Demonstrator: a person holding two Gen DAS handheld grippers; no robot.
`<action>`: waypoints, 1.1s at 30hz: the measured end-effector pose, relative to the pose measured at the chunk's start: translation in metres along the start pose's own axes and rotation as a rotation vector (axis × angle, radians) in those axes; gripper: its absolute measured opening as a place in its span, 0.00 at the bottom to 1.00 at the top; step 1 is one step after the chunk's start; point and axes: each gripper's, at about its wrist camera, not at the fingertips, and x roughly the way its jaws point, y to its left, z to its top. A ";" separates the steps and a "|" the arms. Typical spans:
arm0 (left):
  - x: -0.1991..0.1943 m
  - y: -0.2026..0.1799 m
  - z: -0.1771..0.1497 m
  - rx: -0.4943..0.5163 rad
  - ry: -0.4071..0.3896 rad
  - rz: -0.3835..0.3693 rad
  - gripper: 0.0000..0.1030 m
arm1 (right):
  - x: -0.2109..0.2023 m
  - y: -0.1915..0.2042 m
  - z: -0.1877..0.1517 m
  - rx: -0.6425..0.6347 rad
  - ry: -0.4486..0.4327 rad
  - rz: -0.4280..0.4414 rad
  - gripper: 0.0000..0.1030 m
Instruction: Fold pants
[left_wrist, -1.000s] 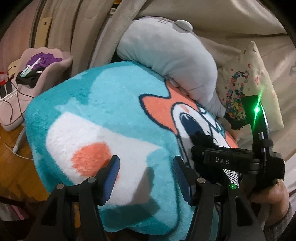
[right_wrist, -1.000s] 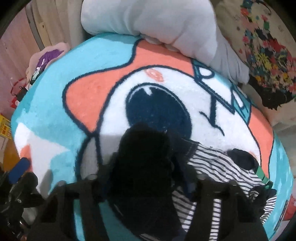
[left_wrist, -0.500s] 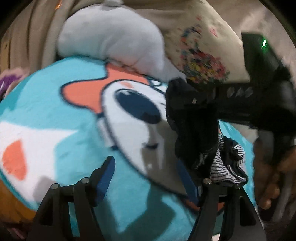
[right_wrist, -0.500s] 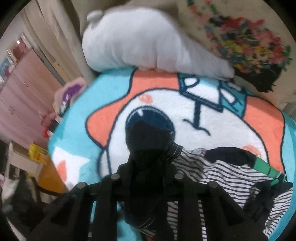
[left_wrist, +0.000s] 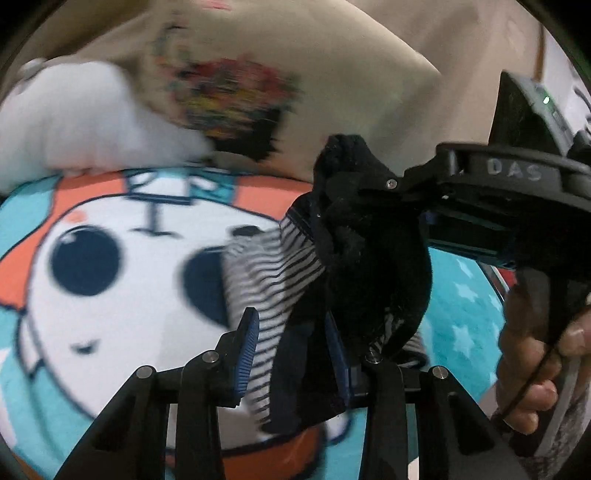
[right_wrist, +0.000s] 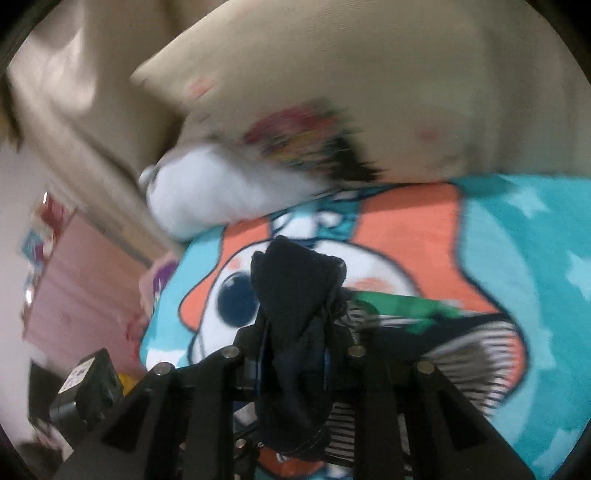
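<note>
The pants (left_wrist: 273, 280) are black-and-white striped with a dark navy waistband and a green band (right_wrist: 402, 308). They hang bunched above a round cartoon-face rug (left_wrist: 110, 295). My right gripper (right_wrist: 295, 354) is shut on the dark waistband (right_wrist: 291, 295) and holds it lifted; it also shows at the right of the left wrist view (left_wrist: 354, 199). My left gripper (left_wrist: 295, 354) is open, its blue pads on either side of the hanging striped cloth, not closed on it.
A white plush (left_wrist: 85, 122) and a beige floral cushion (left_wrist: 236, 96) lie behind the rug. Pink furniture (right_wrist: 74, 280) stands at the left in the right wrist view. A hand (left_wrist: 532, 354) holds the right gripper's handle.
The right gripper has lifted the pants higher off the rug. The left gripper has swung right and moved in, so the hanging cloth now sits between its open fingers.
</note>
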 end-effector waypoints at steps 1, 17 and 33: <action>0.006 -0.011 0.000 0.026 0.013 -0.003 0.37 | -0.005 -0.015 -0.001 0.026 -0.013 -0.006 0.22; 0.021 -0.023 0.012 0.017 0.086 0.073 0.45 | -0.057 -0.082 -0.023 0.105 -0.160 0.044 0.37; 0.005 0.017 0.004 -0.044 0.009 0.036 0.73 | -0.060 -0.139 -0.073 0.257 -0.244 -0.065 0.68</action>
